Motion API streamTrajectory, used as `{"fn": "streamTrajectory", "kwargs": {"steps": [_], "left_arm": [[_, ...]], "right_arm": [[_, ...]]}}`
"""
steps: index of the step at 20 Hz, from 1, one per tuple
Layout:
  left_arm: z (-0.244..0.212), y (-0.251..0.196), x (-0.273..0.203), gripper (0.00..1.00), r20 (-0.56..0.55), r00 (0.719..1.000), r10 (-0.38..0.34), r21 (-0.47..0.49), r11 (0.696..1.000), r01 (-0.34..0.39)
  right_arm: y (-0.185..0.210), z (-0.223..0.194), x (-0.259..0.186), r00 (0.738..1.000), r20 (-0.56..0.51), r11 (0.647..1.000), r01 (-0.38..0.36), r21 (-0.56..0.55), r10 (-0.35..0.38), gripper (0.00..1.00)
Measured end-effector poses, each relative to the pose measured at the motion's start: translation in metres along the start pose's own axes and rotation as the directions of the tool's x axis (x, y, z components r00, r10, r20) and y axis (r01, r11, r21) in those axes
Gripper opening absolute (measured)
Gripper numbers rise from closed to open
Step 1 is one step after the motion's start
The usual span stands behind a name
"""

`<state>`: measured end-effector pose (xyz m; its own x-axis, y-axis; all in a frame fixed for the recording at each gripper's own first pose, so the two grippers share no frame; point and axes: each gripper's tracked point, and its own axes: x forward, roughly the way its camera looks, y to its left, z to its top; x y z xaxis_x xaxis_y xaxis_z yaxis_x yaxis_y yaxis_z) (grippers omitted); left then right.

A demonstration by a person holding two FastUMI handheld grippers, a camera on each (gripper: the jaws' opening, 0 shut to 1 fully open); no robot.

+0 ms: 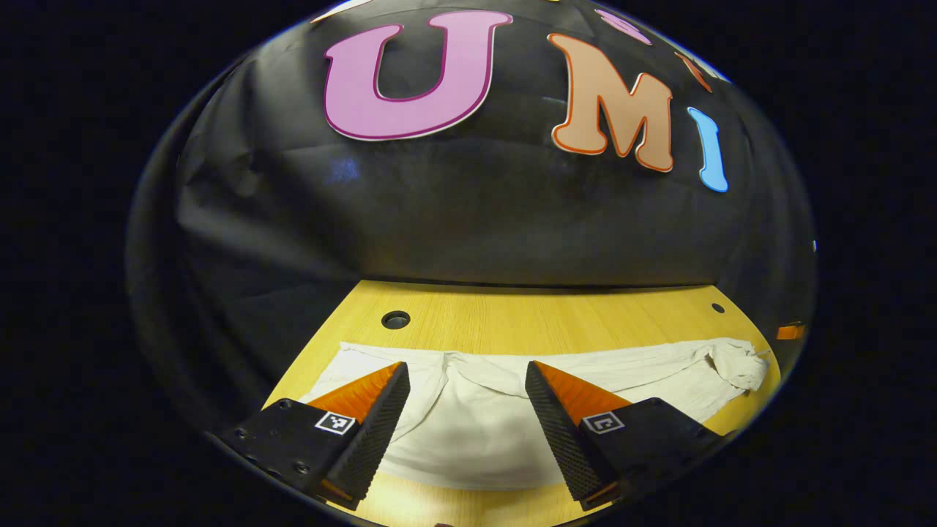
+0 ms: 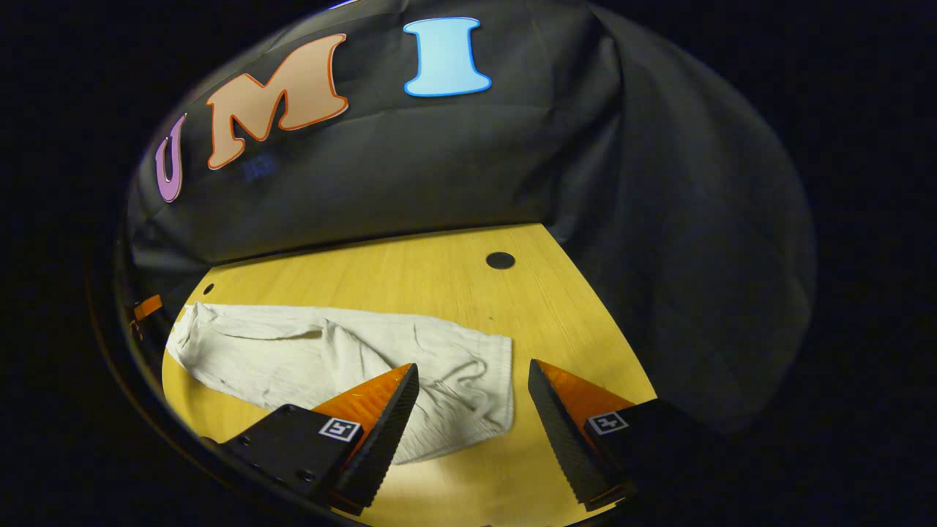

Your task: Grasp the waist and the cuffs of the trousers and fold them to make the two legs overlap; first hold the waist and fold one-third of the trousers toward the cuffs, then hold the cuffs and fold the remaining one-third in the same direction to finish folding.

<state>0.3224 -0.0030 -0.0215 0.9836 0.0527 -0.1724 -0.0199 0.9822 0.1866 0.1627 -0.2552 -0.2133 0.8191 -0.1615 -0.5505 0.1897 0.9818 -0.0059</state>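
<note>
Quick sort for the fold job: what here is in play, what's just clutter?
In play:
- trousers, white, flat on the table
- left gripper, open above them
- right gripper, open by their end

Just there:
- table, wooden, with holes
- small orange item at the table edge; can't tell what it is

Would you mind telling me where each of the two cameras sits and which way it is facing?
Left gripper view: rides on the left gripper, facing the booth wall across the table; open jaws frame the white trousers.
Right gripper view: rides on the right gripper, looking over the trousers' end; jaws open.
Shared: the trousers, the wooden table and the wall.
</note>
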Motion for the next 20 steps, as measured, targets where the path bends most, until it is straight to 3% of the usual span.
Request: {"fn": "streamTrajectory", "kwargs": {"steps": [1, 3, 4, 7, 9, 14, 15, 19, 20], "left_arm": [[0.001, -0.002, -0.012, 0.96, 0.006, 1.000, 0.007, 0.007, 1.000, -0.007], [0.002, -0.006, -0.036, 0.96, 0.014, 1.000, 0.020, 0.004, 1.000, -0.020], [0.001, -0.009, -0.049, 0.96, 0.014, 1.000, 0.023, -0.001, 1.000, -0.023], [0.002, -0.009, -0.080, 0.96, 0.040, 0.998, 0.055, 0.008, 0.998, -0.055], [0.003, -0.010, -0.096, 0.96, 0.045, 0.996, 0.073, 0.014, 0.997, -0.074], [-0.006, -0.010, -0.111, 0.96, 0.021, 0.994, 0.111, -0.013, 0.994, -0.110], [-0.006, -0.011, -0.113, 0.96, 0.020, 0.993, 0.117, -0.017, 0.993, -0.116], [-0.003, -0.014, -0.115, 0.96, 0.024, 0.990, 0.138, -0.023, 0.990, -0.138], [-0.002, -0.016, -0.116, 0.96, 0.026, 0.990, 0.138, -0.022, 0.990, -0.138]], "right_arm": [[-0.008, -0.011, -0.004, 1.000, -0.016, 1.000, 0.008, -0.003, -0.008, 0.92], [-0.020, -0.029, -0.009, 0.999, -0.038, 1.000, 0.018, -0.005, -0.018, 0.96], [-0.023, -0.038, -0.012, 0.998, -0.054, 1.000, 0.017, 0.005, -0.016, 0.92], [-0.031, -0.064, -0.011, 0.995, -0.098, 1.000, 0.008, 0.022, -0.006, 0.92], [-0.032, -0.080, -0.007, 0.992, -0.127, 1.000, -0.004, 0.017, 0.006, 0.96], [-0.026, -0.106, 0.013, 0.979, -0.200, 0.999, -0.044, 0.024, 0.048, 0.92], [-0.024, -0.106, 0.017, 0.978, -0.202, 0.998, -0.054, 0.025, 0.058, 0.96], [-0.018, -0.105, 0.028, 0.977, -0.189, 0.994, -0.086, 0.065, 0.097, 0.97], [-0.016, -0.103, 0.029, 0.976, -0.184, 0.990, -0.104, 0.095, 0.121, 0.92]]}}
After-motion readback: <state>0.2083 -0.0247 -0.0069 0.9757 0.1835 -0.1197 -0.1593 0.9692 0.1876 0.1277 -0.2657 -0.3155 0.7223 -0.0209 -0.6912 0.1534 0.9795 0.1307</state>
